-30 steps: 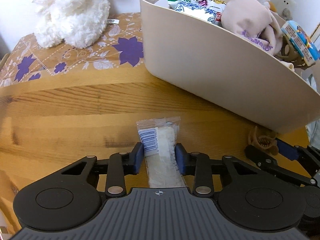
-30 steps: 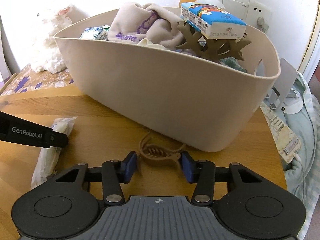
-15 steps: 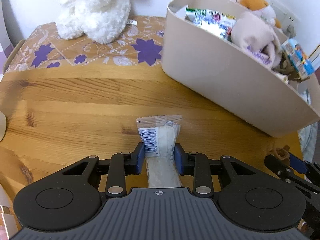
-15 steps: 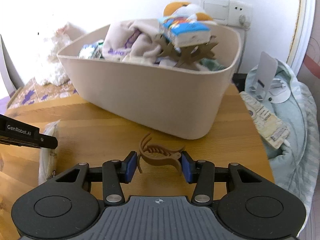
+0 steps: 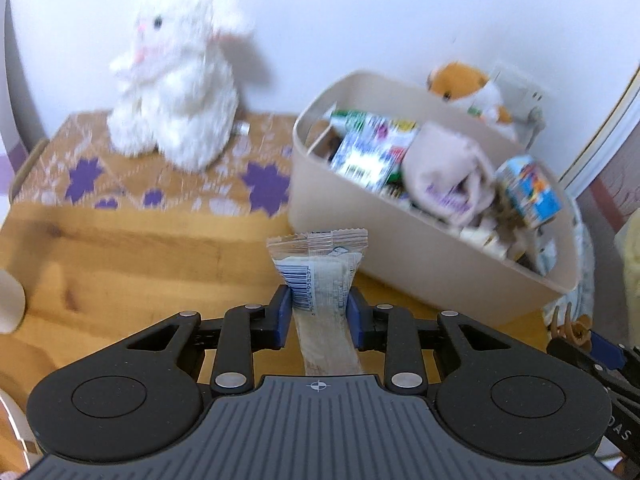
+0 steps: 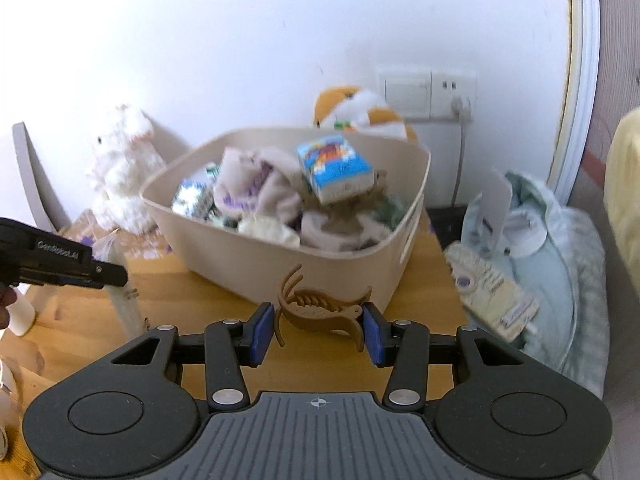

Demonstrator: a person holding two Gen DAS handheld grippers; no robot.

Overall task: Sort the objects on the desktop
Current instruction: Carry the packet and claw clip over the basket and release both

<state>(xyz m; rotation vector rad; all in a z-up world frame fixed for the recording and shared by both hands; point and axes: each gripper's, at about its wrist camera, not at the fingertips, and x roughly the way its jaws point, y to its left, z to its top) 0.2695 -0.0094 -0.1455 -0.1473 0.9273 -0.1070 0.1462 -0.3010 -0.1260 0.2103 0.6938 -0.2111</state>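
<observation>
carrying two things toward the beige bin, i start with my left gripper: its blue pads have just been closing in and now pinch the clear snack packet across its narrow waist, beside the barcode. the packet is off the wooden table, its long axis running along my fingers, crimped end pointing away from me toward the bin's near wall, the other end trailing back under the gripper body. to do this step well i judge i should get the crimped end above the rim before moving forward, since the packet is limp and sticks out far enough to catch on the wall; then let go over the open left end of the bin, where the pile sits lower. moving rightward, the bin is already heaped with packets, a cloth and a blue carton, so anything dropped on the peak may slide out. my right gripper is clamped on the brown claw hair clip, held end to end, its long axis crosswise between the pads, its curved teeth rising at the left toward the bin. it hangs just in front of the bin's near wall, so i'd lift it over the rim too.
</observation>
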